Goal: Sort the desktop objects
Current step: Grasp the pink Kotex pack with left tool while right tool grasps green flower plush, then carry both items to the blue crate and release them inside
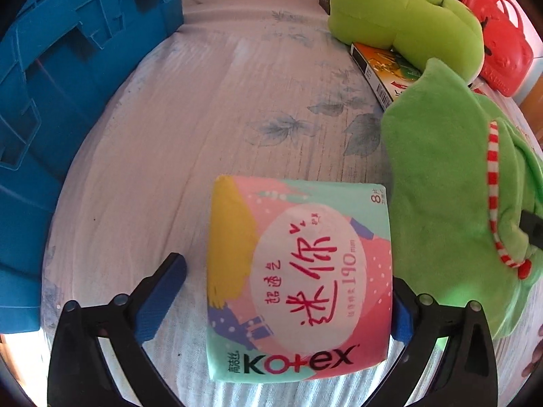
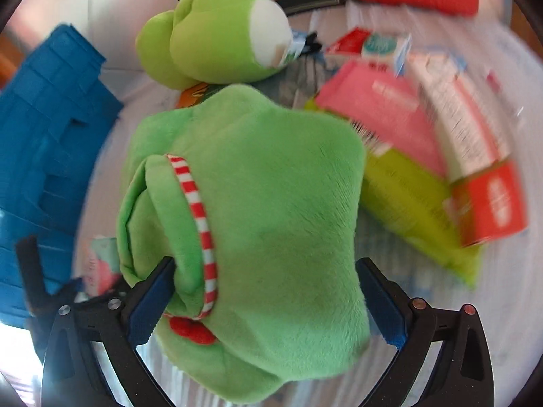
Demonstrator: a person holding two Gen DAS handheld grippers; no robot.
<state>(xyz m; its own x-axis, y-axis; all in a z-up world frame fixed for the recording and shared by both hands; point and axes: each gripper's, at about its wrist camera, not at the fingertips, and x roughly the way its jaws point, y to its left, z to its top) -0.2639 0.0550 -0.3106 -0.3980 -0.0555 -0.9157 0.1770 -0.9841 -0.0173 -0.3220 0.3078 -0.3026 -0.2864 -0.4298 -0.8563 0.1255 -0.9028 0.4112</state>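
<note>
A pink and mint Kotex pack (image 1: 298, 271) lies flat on the pale leaf-print cloth (image 1: 203, 118). My left gripper (image 1: 286, 271) straddles it and is open. Its left pad (image 1: 159, 302) stands clear of the pack, and its right pad (image 1: 400, 315) is at the pack's edge. A green plush toy (image 2: 264, 224) with a red-and-white striped trim fills the right wrist view. My right gripper (image 2: 266, 264) is shut on it, with a blue pad on each side. The same plush toy (image 1: 451, 183) lies just right of the pack. A corner of the pack (image 2: 98, 264) shows in the right wrist view.
A blue plastic crate (image 1: 51, 101) stands at the left. A lighter green frog plush (image 1: 400, 13) rests on a small printed box (image 1: 383, 68), with a red bag (image 1: 499, 40) behind it. A pink and yellow-green pack (image 2: 390, 118) and a white-and-red box (image 2: 475, 156) lie on the right.
</note>
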